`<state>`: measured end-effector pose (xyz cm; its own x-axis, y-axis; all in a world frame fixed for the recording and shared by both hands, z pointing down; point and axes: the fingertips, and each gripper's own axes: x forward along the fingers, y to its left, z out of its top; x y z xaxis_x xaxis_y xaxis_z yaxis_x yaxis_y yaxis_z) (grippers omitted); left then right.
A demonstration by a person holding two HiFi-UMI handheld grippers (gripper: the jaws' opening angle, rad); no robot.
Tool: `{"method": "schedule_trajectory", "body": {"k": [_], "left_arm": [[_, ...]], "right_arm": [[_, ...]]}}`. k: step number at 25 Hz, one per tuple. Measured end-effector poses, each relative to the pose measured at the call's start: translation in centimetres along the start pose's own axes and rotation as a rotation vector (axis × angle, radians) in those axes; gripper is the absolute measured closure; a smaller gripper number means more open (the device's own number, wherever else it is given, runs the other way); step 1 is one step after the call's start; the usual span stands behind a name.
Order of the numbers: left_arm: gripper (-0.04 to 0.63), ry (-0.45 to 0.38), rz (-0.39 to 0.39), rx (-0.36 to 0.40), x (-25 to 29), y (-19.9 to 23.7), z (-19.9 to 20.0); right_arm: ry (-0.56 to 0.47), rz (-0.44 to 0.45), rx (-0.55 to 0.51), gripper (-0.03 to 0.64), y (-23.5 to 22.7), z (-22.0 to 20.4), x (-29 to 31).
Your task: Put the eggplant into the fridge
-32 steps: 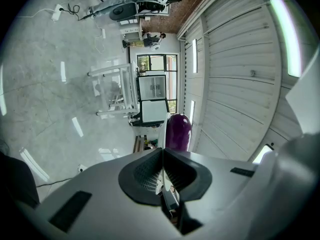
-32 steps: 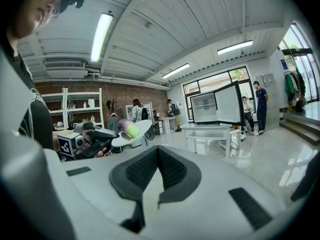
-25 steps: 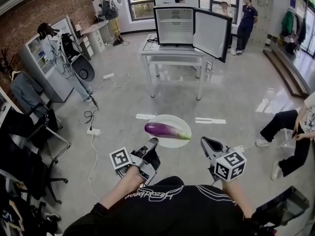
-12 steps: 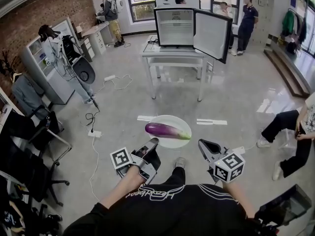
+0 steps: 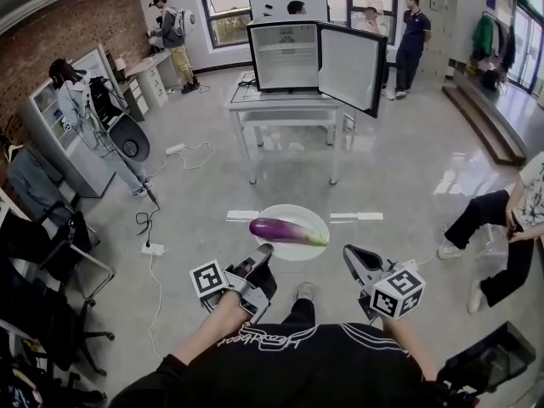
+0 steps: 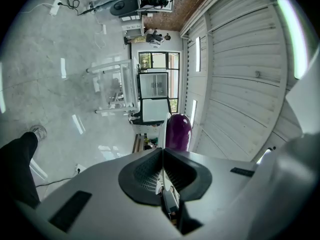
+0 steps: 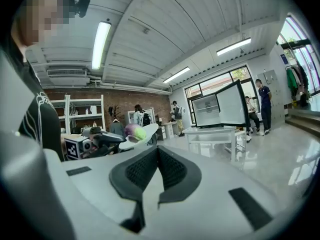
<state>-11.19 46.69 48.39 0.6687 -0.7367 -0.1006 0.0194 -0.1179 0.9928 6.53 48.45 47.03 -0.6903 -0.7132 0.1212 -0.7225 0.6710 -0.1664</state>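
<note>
I am looking down on the left gripper (image 5: 264, 250), whose fingers are clamping tight on the near rim of a white plate (image 5: 297, 252), so the plate is hanging out flat above the grey floor (image 5: 408, 168) just ahead of me. The eggplant (image 5: 287, 231) is lying across that plate, its purple end pointing left and its green stem end pointing right (in the left gripper view it is showing as a purple bulge just past the pinched rim). The right gripper (image 5: 351, 253) is hovering just right of the plate without touching it, its fingers pressing together with nothing between them. At the far side of the room the fridge (image 5: 287, 53) is sitting on a white table (image 5: 285, 102), its door (image 5: 350, 68) standing open to the right and its white inside facing me. The eggplant is sitting well apart from it. One person (image 5: 415, 41) is standing beyond the table, and another (image 5: 501, 228) is sitting at the right edge.
</note>
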Motion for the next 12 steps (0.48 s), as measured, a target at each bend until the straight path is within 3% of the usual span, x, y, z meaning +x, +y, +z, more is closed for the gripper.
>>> {"method": "schedule_trajectory", "body": {"k": [12], "left_arm": [[0.578,0.023,0.029,-0.031,10.9,2.4,7.6]], "right_arm": [[0.014,-0.024,0.013,0.609,-10.0,2.9,8.1]]}}
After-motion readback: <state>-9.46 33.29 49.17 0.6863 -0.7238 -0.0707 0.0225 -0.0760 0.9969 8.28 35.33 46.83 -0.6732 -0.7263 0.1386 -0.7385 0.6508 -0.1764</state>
